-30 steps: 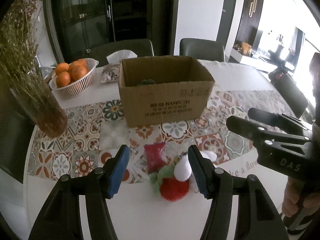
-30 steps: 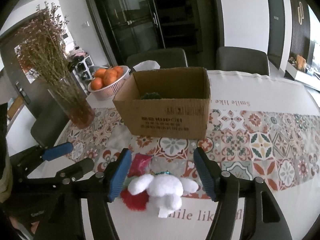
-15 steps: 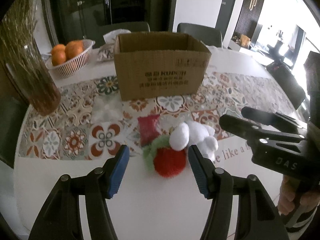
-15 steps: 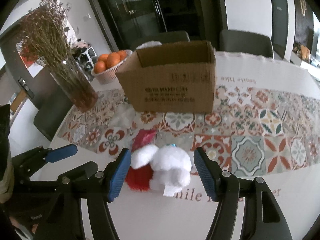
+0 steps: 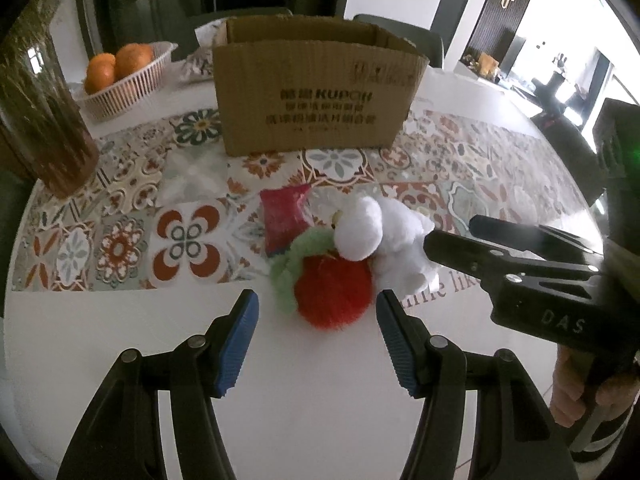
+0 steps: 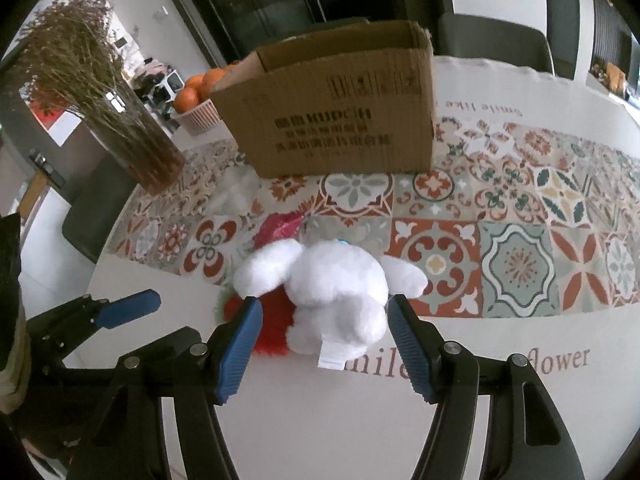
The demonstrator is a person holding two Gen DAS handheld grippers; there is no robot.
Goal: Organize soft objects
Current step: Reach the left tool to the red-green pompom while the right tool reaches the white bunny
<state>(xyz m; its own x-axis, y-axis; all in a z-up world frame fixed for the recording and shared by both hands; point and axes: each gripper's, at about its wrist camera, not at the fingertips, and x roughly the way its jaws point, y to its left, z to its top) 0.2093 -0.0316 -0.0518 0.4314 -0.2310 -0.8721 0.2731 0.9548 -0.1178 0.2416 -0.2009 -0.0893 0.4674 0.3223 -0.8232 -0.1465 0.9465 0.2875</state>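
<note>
Soft toys are heaped on the table (image 5: 120, 320) before the box (image 5: 316, 92): a white plush (image 6: 336, 288), a red plush (image 5: 332, 292) touching it, and a red pouch (image 5: 282, 216) just behind. The left gripper (image 5: 316, 312) is held open near the red plush. The right gripper (image 6: 324, 316) is held open, with the white plush between its jaws, unpressed.

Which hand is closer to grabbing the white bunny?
The right one, I think. The right gripper already has its open fingers on either side of the white bunny. The left gripper is lined up with the red plush instead.
</note>
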